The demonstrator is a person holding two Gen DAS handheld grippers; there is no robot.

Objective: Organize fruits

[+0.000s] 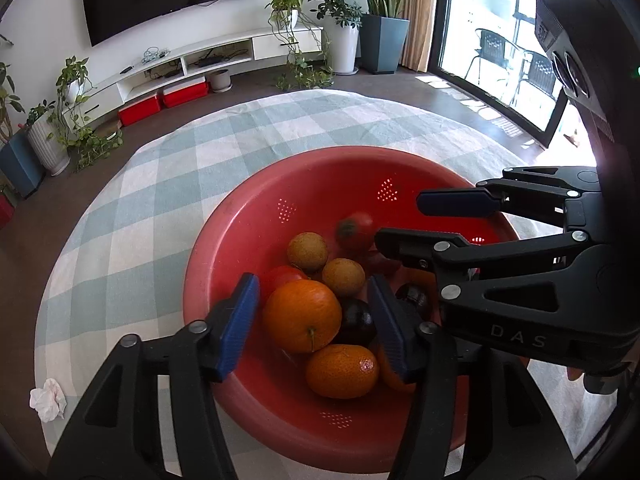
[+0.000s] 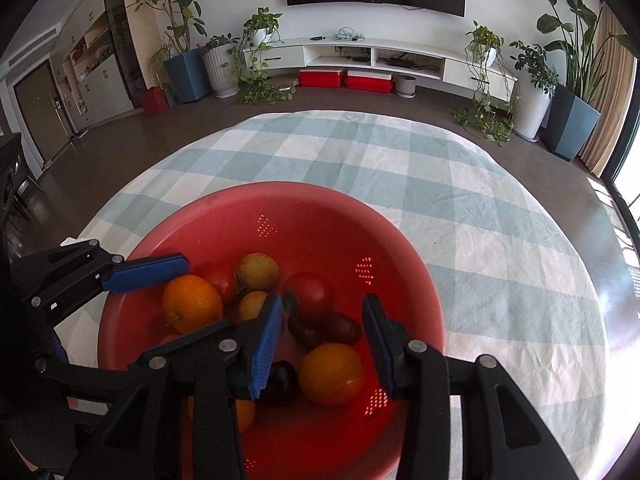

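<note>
A red colander bowl (image 1: 240, 240) (image 2: 320, 216) sits on a checked tablecloth and holds several fruits. In the left wrist view my left gripper (image 1: 314, 320) is open over the bowl, its fingers on either side of a large orange (image 1: 302, 314); a smaller orange (image 1: 342, 370), two tan round fruits (image 1: 307, 251), red tomatoes (image 1: 354, 230) and dark plums (image 1: 356, 320) lie around it. In the right wrist view my right gripper (image 2: 322, 344) is open above an orange (image 2: 331, 374), a dark plum (image 2: 282, 384) and a tomato (image 2: 312, 292). Each gripper shows in the other's view (image 1: 436, 220) (image 2: 148, 272).
The checked cloth (image 2: 440, 200) covers a round table. A crumpled white tissue (image 1: 48, 400) lies on the cloth at the left. Beyond the table are a TV shelf (image 2: 380, 56), potted plants (image 2: 532, 80) and a glass door (image 1: 500, 40).
</note>
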